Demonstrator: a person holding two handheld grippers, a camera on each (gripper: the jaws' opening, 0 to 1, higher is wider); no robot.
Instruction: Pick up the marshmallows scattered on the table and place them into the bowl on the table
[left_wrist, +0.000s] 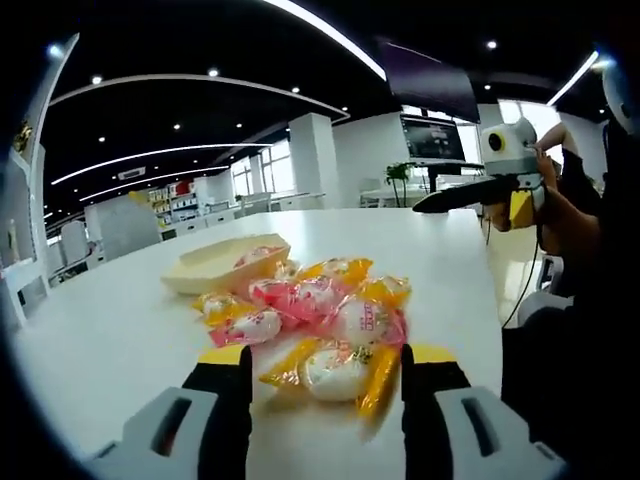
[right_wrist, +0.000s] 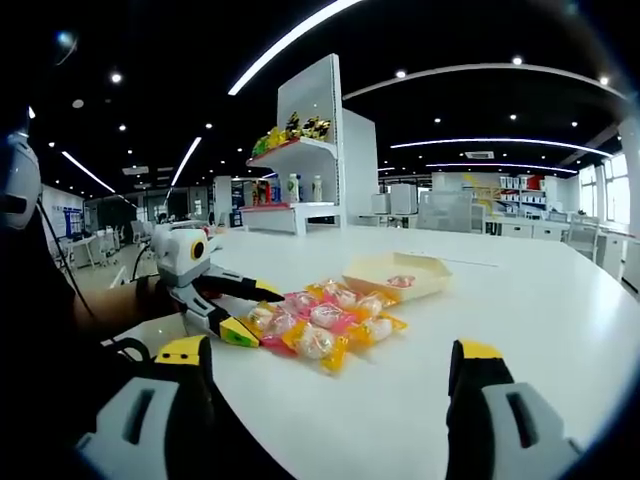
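Observation:
A pile of wrapped marshmallows (left_wrist: 320, 300), in pink and yellow wrappers, lies on the white table (left_wrist: 110, 330). Behind it stands a shallow cream bowl (left_wrist: 222, 263) with one pink-wrapped marshmallow (left_wrist: 257, 255) inside. My left gripper (left_wrist: 328, 375) is open, its jaws standing on either side of the nearest yellow-wrapped marshmallow (left_wrist: 335, 372). My right gripper (right_wrist: 330, 352) is open and hovers short of the pile (right_wrist: 320, 320), nothing between its jaws. The right gripper view shows the left gripper (right_wrist: 255, 313) at the pile's left end and the bowl (right_wrist: 395, 275) beyond. The right gripper (left_wrist: 425, 205) also shows raised at the far right.
A person's arm (left_wrist: 570, 220) holds the right gripper past the table's right edge. A white shelf unit (right_wrist: 300, 150) with goods stands behind the table. A monitor (left_wrist: 435, 140) and desks fill the office background. Bare tabletop spreads left of the bowl.

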